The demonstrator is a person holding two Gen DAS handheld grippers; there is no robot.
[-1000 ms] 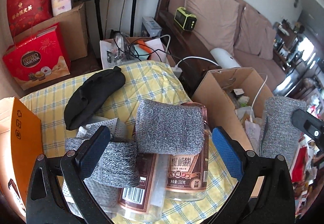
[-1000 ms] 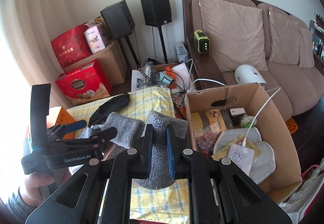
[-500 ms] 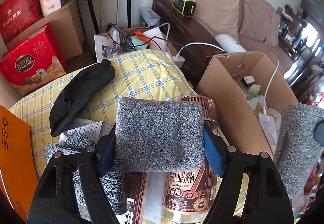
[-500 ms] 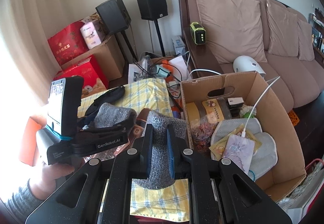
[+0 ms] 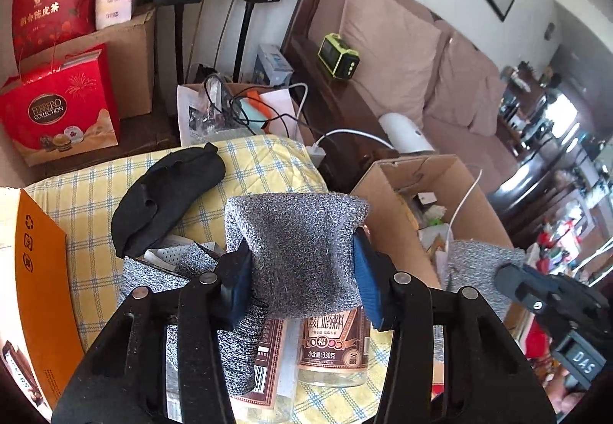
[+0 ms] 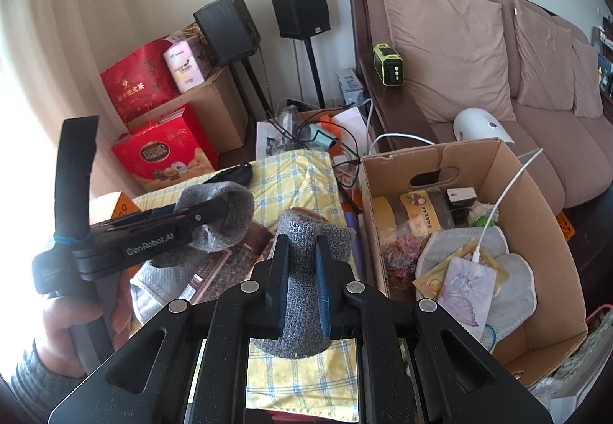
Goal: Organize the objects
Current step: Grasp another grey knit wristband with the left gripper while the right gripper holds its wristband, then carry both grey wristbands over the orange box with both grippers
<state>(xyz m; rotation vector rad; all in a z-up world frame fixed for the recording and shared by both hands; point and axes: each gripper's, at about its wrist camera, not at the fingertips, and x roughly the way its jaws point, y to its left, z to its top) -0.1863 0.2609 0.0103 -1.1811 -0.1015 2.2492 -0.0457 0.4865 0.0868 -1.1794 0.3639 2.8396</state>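
A grey knitted sock (image 5: 295, 236) sits between the blue pads of my left gripper (image 5: 302, 282). Its jaws are closing and squeeze the fabric, holding it just above a brown-labelled jar (image 5: 333, 343). The right wrist view shows that same left gripper (image 6: 207, 211), held by a hand (image 6: 72, 324), with the sock (image 6: 233, 209) bunched in it. My right gripper (image 6: 302, 270) is shut on a second grey knitted sock (image 6: 302, 244) over the yellow checked cloth (image 6: 302, 370). A black sock (image 5: 168, 205) lies on the cloth further back.
An open cardboard box (image 6: 536, 201) full of pouches and a white cable stands on the right. An orange box (image 5: 38, 270) is at the left edge. More grey knit pieces (image 5: 237, 355) lie by the jars. Sofa, speakers and red gift bags stand behind.
My left gripper went from wide open to closed on the grey sock and lifted it a little off the jar. The right gripper kept still, shut on its own sock.
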